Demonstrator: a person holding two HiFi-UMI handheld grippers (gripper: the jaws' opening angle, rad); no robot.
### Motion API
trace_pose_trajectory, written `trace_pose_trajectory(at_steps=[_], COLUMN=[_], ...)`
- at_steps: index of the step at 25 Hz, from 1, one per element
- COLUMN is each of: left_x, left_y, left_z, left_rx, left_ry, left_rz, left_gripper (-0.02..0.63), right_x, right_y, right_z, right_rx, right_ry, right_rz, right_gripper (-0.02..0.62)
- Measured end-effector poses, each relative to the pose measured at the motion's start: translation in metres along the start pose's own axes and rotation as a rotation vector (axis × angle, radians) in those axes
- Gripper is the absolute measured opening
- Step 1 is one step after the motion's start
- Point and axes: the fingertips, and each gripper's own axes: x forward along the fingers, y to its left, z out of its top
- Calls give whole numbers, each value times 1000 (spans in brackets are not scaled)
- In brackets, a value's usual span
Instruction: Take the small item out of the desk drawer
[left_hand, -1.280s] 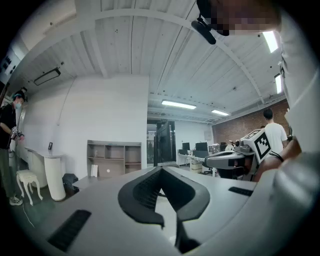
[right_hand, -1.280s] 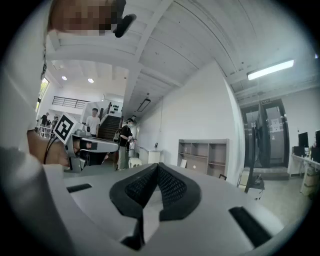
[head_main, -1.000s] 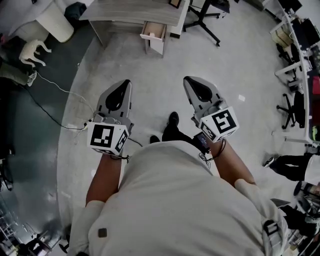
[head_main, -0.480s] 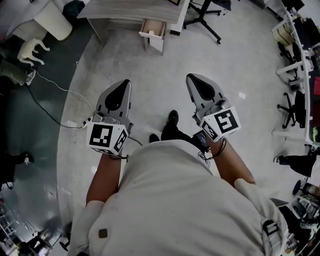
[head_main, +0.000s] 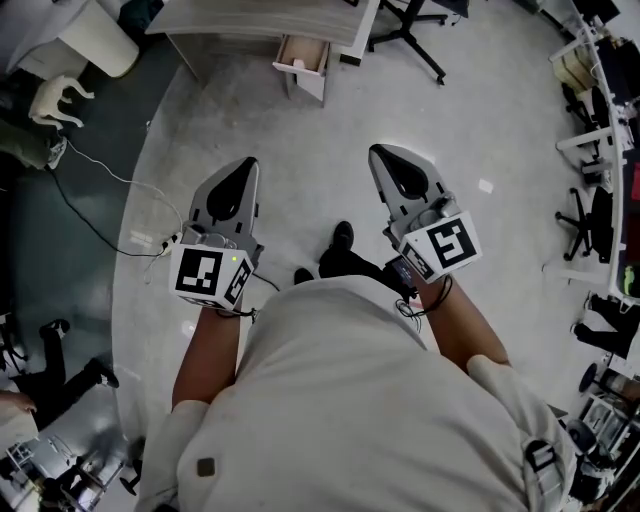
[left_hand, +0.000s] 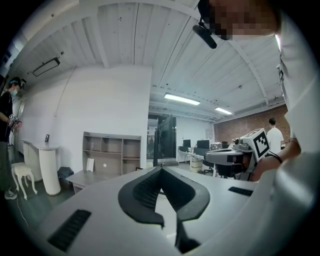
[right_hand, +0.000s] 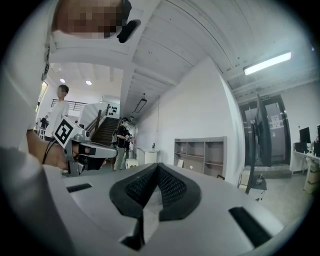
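Looking down from the head: the drawer (head_main: 305, 54) hangs open under the table (head_main: 250, 18), contents too small to tell; left gripper (head_main: 246, 167) and right gripper (head_main: 384, 160) well short of the table. Left gripper view: jaws together, empty. Right gripper view: likewise.

The desk drawer (head_main: 303, 62) drifted toward the head view's top edge, and a bystander's legs (head_main: 70, 372) stepped in on your left.

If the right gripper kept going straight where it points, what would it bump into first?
Nothing close. The right gripper, shut and empty, points across bare floor toward the open drawer of the desk far ahead. It is held in the air, so it might pass above the drawer instead.
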Motion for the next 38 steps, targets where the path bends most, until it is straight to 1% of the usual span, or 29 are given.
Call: trace_pose_trajectory(at_steps=[6, 11, 18, 23, 29, 34, 38], left_x=[60, 108, 156, 173, 191, 210, 228], left_y=[14, 19, 22, 30, 49, 81, 114], left_z=[2, 5, 14, 16, 18, 19, 20], left_rx=[-18, -6, -11, -5, -1, -8, -11], left_ry=[-7, -11, 3, 5, 6, -12, -22], left_rz=[17, 14, 60, 78, 77, 61, 29], left_gripper=[15, 15, 14, 15, 15, 15, 14], right_x=[34, 56, 82, 95, 119, 147, 179], right_y=[-53, -96, -141, -160, -174, -180, -185], right_z=[-8, -8, -12, -9, -8, -13, -16], right_rx=[5, 5, 10, 22, 24, 27, 31], right_ry=[7, 7, -4, -15, -28, -14, -3], right_rz=[35, 73, 141, 154, 146, 122, 88], right_gripper=[20, 20, 20, 20, 20, 20, 20])
